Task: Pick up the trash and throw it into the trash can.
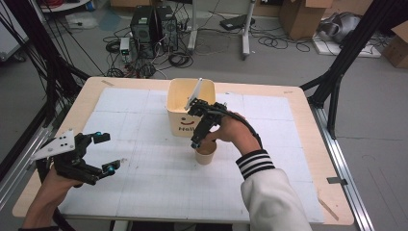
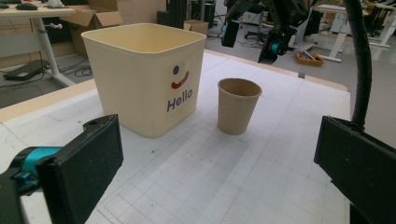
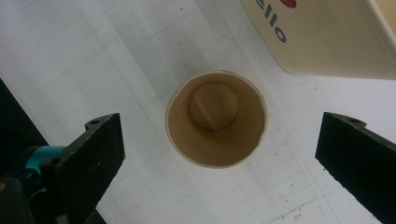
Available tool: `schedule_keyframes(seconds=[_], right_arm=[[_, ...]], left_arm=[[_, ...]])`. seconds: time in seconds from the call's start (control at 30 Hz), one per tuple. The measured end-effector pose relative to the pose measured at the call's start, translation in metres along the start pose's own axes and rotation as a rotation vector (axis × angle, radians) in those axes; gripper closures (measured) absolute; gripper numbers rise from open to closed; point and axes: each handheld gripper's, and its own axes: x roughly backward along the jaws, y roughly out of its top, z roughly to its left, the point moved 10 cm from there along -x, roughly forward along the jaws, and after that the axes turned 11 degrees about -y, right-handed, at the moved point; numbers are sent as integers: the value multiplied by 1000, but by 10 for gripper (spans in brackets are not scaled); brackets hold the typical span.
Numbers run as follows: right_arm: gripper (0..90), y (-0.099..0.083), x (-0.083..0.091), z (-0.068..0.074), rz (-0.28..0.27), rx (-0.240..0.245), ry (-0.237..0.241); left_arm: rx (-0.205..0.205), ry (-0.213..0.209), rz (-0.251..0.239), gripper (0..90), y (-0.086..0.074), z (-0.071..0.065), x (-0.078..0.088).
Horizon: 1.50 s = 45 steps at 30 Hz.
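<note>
The high view looks forward and down from above the person's side, taking in the whole white gridded table mat [image 1: 144, 144] at mid-frame, with floor and cables along the top edge. The left gripper view sits low and near the mat, facing level across it towards the cream square plastic bin printed "Hello" [image 2: 144, 79] at upper left and the brown paper cup [image 2: 238, 106] at centre. The right gripper view hangs close above that cup [image 3: 217, 119], looking straight down into it, the bin [image 3: 327, 37] cutting the upper right corner. All three views share cup, bin and mat.
</note>
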Motion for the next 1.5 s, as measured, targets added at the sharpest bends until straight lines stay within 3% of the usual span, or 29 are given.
schedule_keyframes(seconds=[0.97,1.5], right_arm=[[3,-10,-35,10,23,-4,31],[3,-11,-49,10,36,-1,10]], left_arm=[[3,-9,2,18,0,-1,0],[3,-10,-1,17,0,-2,0]])
